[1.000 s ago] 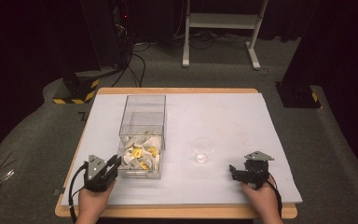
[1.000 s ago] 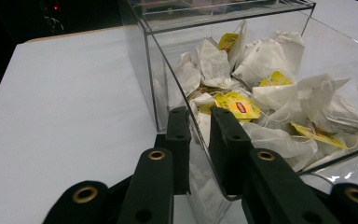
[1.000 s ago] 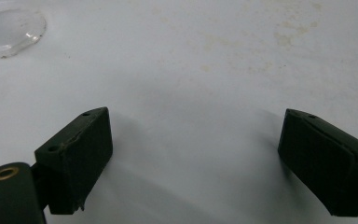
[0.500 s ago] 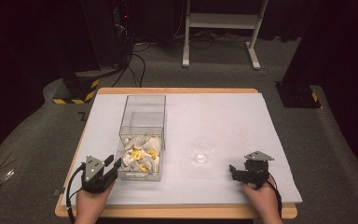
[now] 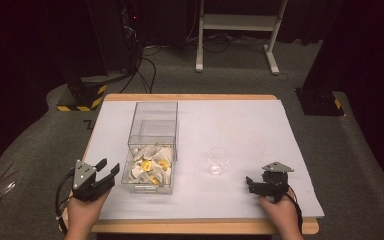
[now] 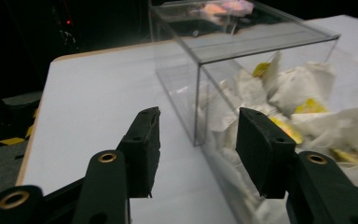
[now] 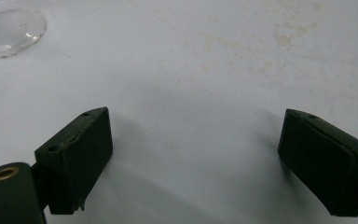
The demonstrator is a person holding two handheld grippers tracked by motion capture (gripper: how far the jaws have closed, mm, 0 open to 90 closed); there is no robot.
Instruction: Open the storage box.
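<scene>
The table [image 5: 240, 125] is the biggest thing, with a white sheet on top. On it sits a long clear box [image 5: 152, 145]. The box's long side runs from the person's edge of the table toward the far edge. The near end of the box is full of white and yellow packets [image 5: 151, 167], and the far end looks bare.

The left gripper [image 5: 107, 168] is just beside the box, at its near left corner, and it points at the box. Its jaws have just been opening and now stand about half apart. Nothing is between them but the sheet, and in the left gripper view the box's corner [image 6: 198, 105] shows just past the gap. The pads do not touch the box.

A small clear cup [image 5: 218, 161] stands to the right of the box, near its packet end.

The right gripper [image 5: 252, 184] is farther right of the box, past the cup. Its jaws are spread wide over the bare sheet and hold nothing.
</scene>
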